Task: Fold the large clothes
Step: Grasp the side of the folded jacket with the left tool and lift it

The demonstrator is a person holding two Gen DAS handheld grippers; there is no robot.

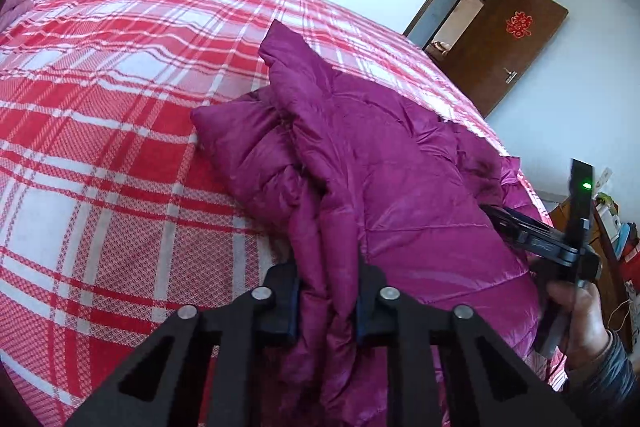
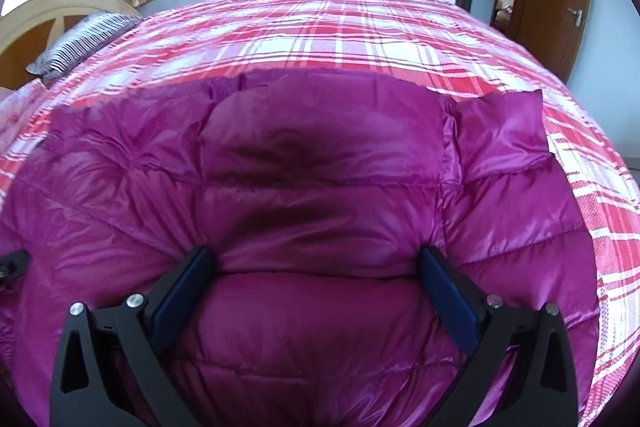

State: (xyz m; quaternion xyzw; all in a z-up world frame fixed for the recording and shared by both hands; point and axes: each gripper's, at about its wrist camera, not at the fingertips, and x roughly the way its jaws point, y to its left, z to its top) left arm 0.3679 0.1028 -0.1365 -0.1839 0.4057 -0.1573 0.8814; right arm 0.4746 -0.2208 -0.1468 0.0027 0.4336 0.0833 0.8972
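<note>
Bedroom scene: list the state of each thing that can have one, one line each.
Jacket: bunched on the bed, not yet folded flat.
Left gripper: shut on a fold of the jacket.
Right gripper: open, fingers astride the jacket.
Door: open.
Bedspread: spread flat.
Pillow: at the headboard.

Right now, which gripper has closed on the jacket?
The left gripper: its pads pinch a bunched fold of the jacket. The right gripper stands wide open over it.
</note>
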